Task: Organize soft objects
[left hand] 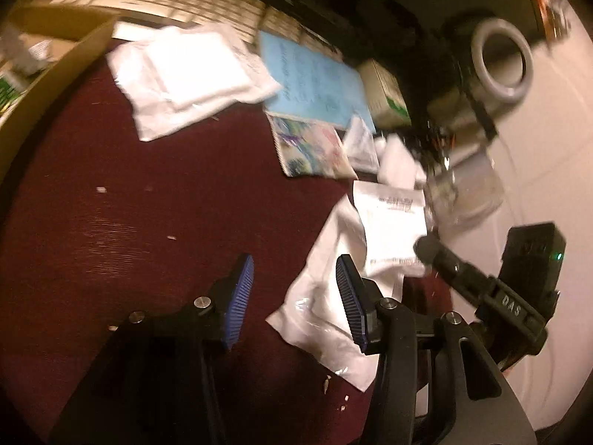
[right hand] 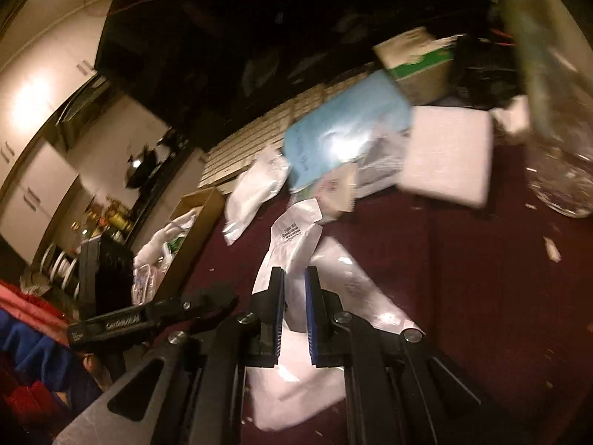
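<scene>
Right tool [right hand: 294, 309] clamped on white pouch [right hand: 296, 285] over maroon desk [right hand: 463, 259]; left tool [left hand: 294, 298] spread apart alongside; cardboard box [right hand: 192, 233] at desk edge holding white soft items.

Motion blur smears the glass jar [right hand: 556, 129] at the right wrist view's upper right; its top is cut off. The cardboard box [left hand: 55, 70] runs off the left wrist view's left edge.
</scene>
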The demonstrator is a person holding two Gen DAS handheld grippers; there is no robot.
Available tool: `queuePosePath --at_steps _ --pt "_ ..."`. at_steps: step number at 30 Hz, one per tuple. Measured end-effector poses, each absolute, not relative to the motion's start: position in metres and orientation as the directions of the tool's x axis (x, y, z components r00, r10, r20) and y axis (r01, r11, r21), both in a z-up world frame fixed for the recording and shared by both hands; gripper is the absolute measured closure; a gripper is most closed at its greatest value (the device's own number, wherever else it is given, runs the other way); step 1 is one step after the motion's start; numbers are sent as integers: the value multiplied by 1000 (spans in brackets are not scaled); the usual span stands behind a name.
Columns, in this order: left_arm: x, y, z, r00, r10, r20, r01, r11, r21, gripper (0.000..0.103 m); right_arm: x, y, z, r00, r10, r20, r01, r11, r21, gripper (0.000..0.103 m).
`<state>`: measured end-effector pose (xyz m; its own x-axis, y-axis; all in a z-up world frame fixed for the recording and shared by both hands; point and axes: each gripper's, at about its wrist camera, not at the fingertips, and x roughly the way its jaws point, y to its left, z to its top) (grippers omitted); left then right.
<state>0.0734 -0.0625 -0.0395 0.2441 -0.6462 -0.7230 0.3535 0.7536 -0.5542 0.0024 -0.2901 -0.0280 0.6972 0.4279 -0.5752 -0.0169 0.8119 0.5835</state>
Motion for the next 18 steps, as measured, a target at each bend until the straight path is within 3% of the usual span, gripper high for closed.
queuePosePath --at_steps 6,18 --pt "71 -87 -39 239 -610 -755 432 763 -480 57 0 -284 -45 699 357 -620 57 836 546 94" --pt "46 -68 -40 134 -672 -729 437 700 -565 57 8 -268 -46 670 247 -700 82 912 401 93"
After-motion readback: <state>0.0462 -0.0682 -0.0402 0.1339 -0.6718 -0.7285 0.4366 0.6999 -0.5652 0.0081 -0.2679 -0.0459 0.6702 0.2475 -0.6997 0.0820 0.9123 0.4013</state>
